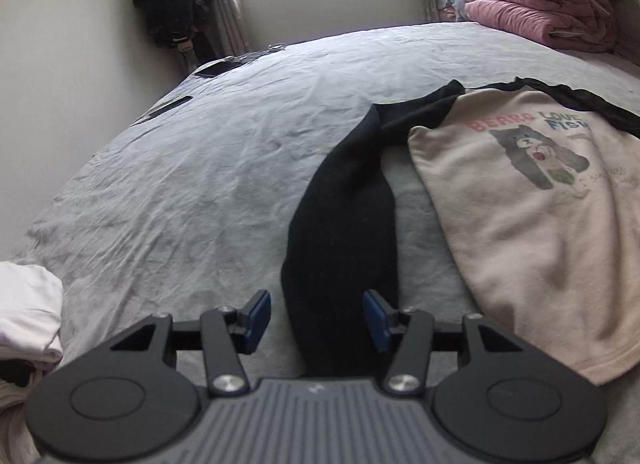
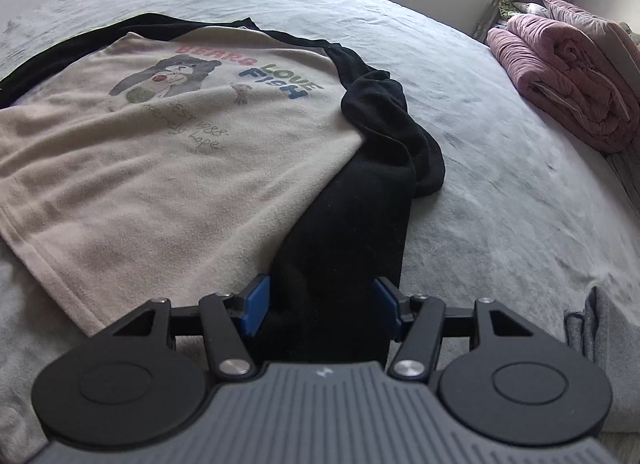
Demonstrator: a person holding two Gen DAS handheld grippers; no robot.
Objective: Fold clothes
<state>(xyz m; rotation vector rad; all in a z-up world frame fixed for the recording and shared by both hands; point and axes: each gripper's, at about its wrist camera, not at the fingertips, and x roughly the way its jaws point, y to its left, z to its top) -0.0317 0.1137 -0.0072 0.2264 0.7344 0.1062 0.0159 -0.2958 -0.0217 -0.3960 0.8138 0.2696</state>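
A cream bear-print shirt with black sleeves lies flat on the grey bed, toward its near edge. The left claw and right claw each gape wide over one sleeve.

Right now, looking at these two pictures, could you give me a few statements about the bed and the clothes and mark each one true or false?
1. The shirt lies flat on the bed with its bear picture facing up. True.
2. The shirt's sleeves are white. False: they are black; the body is cream.
3. The left hand-held gripper is clamped shut on a sleeve. False: its jaws stand open, one on each side of the sleeve.
4. A folded pink quilt sits at the far side of the bed. True.
5. The right hand-held gripper is open over the other black sleeve. True.
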